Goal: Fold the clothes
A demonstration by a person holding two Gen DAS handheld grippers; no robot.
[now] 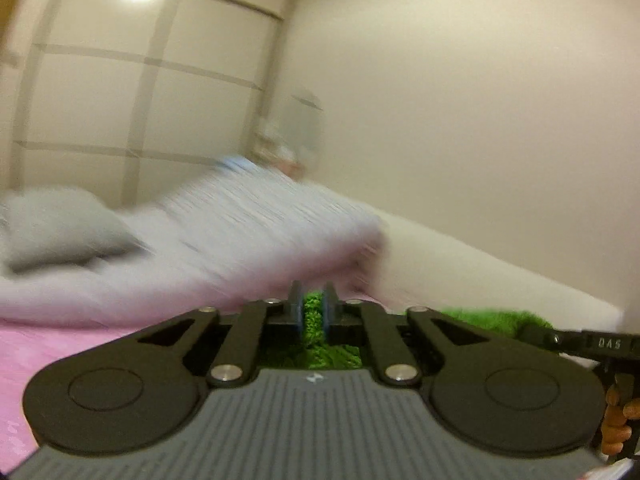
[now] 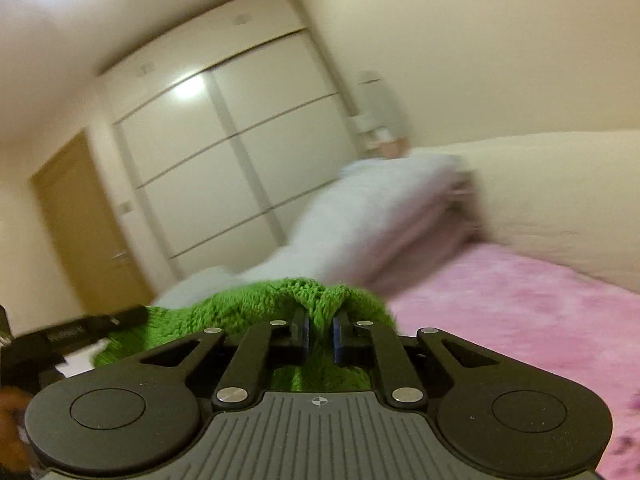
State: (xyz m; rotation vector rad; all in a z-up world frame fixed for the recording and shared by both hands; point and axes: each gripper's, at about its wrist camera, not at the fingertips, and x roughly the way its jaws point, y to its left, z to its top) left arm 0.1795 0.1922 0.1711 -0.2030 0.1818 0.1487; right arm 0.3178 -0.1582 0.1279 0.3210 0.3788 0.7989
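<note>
**A:** Where is your green knitted garment [image 1: 314, 312] in the left wrist view?

**B:** Low centre of the frame, pinched between the two fingers of your left gripper [image 1: 313, 308], which are clamped on a narrow ridge of it. More of the cloth spreads toward the lower right, where your right gripper [image 1: 580, 344] shows as a black bar.

**A:** And in the right wrist view?

**B:** Your right gripper [image 2: 320, 330] has its fingers closed on a fold of the same garment [image 2: 256, 308], which bulges up just above them, centre-low, and trails to the lower left.

**A:** What is the fabric like?

**B:** Loopy, chunky, bright green (the motion blur softens the detail). It hangs over a fuzzy pink bedspread [image 2: 520, 312], lower right of the frame. Behind, mid-frame, lies a smooth folded white duvet [image 1: 240, 232]. A soft grey pillow [image 1: 60, 224] sits at mid-left of the left view.
</note>
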